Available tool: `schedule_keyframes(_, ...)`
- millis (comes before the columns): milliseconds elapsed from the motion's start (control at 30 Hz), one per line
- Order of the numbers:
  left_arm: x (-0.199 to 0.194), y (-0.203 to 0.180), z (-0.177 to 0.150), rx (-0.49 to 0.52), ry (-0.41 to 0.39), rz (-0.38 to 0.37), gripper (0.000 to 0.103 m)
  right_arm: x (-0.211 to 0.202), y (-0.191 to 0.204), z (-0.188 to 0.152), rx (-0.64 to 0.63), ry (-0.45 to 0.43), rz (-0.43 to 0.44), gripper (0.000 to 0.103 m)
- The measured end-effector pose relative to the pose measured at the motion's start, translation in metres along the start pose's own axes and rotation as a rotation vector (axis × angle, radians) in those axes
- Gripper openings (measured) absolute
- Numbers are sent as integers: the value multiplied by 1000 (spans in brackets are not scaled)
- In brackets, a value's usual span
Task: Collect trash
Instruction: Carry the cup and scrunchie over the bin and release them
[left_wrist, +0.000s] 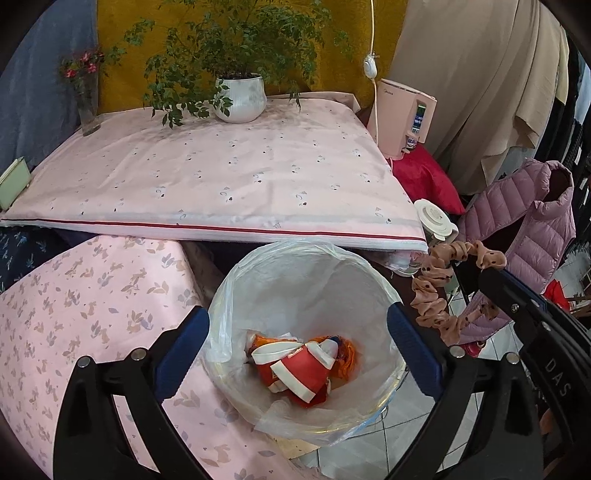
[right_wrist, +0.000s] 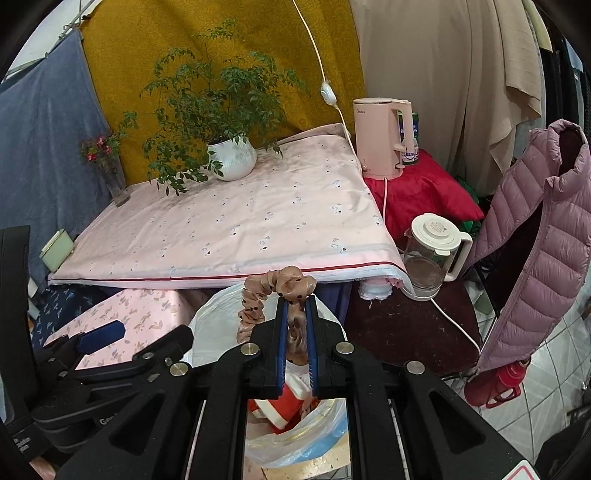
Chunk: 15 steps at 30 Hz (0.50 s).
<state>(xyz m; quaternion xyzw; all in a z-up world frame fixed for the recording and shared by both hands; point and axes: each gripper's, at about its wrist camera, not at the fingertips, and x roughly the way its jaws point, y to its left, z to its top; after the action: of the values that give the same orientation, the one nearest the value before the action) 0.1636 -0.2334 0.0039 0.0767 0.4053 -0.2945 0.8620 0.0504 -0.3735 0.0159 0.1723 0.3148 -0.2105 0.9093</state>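
Note:
A bin lined with a clear plastic bag (left_wrist: 295, 273) stands on the floor below the table edge, with red-and-white crumpled packaging (left_wrist: 299, 369) and orange trash inside. My left gripper (left_wrist: 295, 347) is open and empty above the bin, its blue pads either side of the opening. My right gripper (right_wrist: 297, 332) is shut on a beige polka-dot scrunchie (right_wrist: 284, 286) and holds it over the bin's right rim; the scrunchie also shows in the left wrist view (left_wrist: 439, 291). The bin bag (right_wrist: 218, 314) and red packaging (right_wrist: 280, 410) show below the right gripper.
A table under a pink cloth (left_wrist: 221, 177) holds a potted plant (left_wrist: 242, 98), a flower vase (left_wrist: 88, 110) and a green box (left_wrist: 13, 181). A pink kettle (right_wrist: 380, 136), a glass jug (right_wrist: 432, 251), a mauve padded jacket (right_wrist: 535, 240) and a floral pink cover (left_wrist: 74, 314) surround the bin.

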Motion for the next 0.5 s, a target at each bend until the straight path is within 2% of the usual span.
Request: schedule_keyframes(500,-9,39,-5,-55,-19,62,93,17,34,-3,-46,32,43,9)
